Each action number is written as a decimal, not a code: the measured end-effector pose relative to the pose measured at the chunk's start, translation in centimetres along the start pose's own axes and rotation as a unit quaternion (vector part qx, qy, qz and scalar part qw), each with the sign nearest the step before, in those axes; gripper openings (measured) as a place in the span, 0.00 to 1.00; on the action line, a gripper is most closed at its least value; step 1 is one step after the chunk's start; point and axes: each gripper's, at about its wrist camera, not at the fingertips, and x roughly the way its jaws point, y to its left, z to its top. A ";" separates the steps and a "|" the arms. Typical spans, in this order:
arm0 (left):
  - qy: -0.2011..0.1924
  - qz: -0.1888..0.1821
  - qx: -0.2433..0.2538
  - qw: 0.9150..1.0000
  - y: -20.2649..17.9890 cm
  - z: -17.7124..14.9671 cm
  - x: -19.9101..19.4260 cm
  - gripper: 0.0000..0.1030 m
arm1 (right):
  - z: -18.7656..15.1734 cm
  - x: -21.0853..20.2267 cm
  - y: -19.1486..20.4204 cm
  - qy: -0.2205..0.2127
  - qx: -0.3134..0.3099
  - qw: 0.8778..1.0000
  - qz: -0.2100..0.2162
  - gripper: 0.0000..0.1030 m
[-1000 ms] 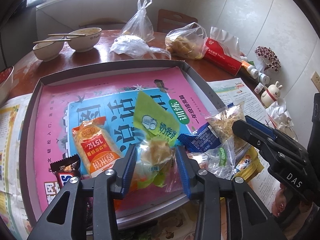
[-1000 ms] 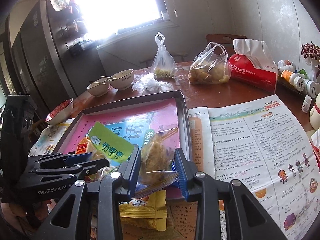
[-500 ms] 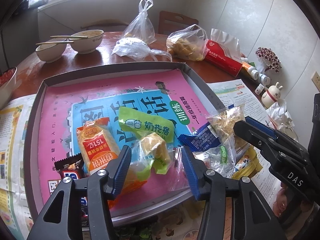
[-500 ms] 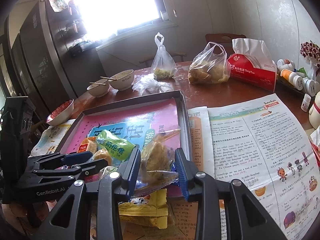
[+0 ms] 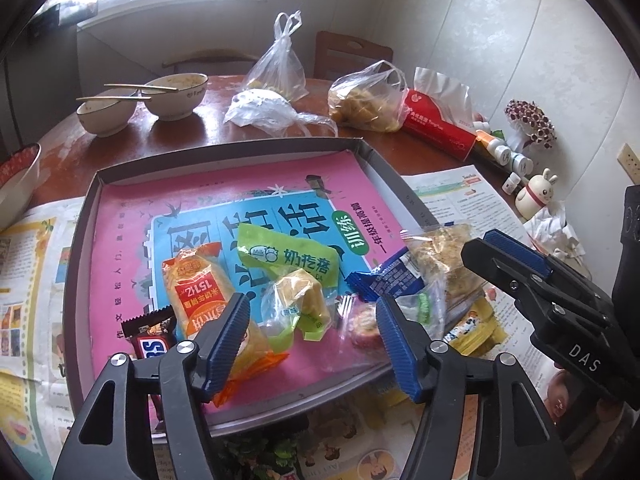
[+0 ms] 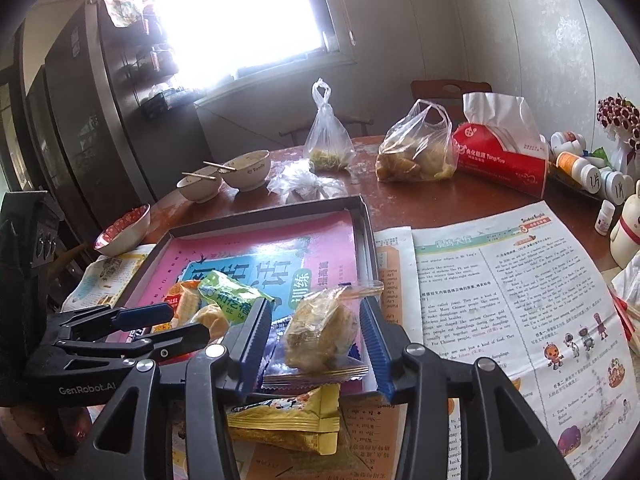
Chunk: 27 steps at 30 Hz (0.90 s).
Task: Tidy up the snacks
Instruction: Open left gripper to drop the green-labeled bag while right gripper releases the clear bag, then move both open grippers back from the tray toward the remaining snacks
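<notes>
Since 1 s ago the left gripper (image 5: 312, 336) has let go of the green-and-yellow snack pack (image 5: 298, 280) and spread wide; the pack has dropped from between the jaws onto the tray. The right gripper (image 6: 316, 340) was clamped on the clear-wrapped pastry (image 6: 320, 330) before – now its jaws stand apart w/ gaps either side.

Left wrist view: left gripper open, nothing between the blue pads (image 5: 226, 334), hovering over the tray's near edge. Gray tray (image 5: 86, 216) w/ a pink-and-blue booklet lining (image 5: 240, 196) its floor. On the lining, near side: green-and-yellow snack pack lying flat, just ahead of the jaws; orange bread pack (image 5: 200, 292) to its left, partly under the left pad; dark chocolate bar (image 5: 152, 336) further left, by the tray wall. Blue wrapper (image 5: 388, 280) and a small clear pack w/ red-pink sweet (image 5: 364, 330) to the right. Right gripper (image 5: 516, 264) comes in from the right – the clear pastry pack (image 5: 444, 256) sits over the tray's right corner beside it. Beyond the tray on the wooden table (image 5: 192, 132): two bowls w/ chopsticks (image 5: 148, 100), plastic bags (image 5: 368, 100), red tissue pack (image 5: 440, 128).

Right wrist view: right gripper open around the pastry, which rests on the blue wrapper at the tray's near right corner; can't tell if the pads touch the film. Yellow packet (image 6: 288, 416) lies below, off the tray, on the newspaper (image 6: 500, 300). Left gripper (image 6: 168, 326) at left, over the green pack.
</notes>
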 end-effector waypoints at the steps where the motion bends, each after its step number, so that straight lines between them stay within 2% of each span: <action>1: -0.001 0.000 0.001 1.000 0.0 0.0 -0.1 0.67 | 0.1 -0.3 0.2 -0.004 -0.003 1.000 0.001 0.45; 10: -0.023 0.007 0.000 1.000 0.0 -0.2 -2.5 0.72 | 0.4 -1.8 2.3 -0.027 -0.035 0.999 0.006 0.53; 16: -0.042 0.021 -0.009 0.999 1.0 -0.5 -4.7 0.73 | 0.2 -2.5 4.9 -0.032 -0.066 0.997 0.033 0.58; 27: -0.061 0.055 -0.030 0.996 3.2 -2.5 -8.3 0.74 | -0.9 -3.2 7.9 -0.027 -0.103 0.993 0.058 0.61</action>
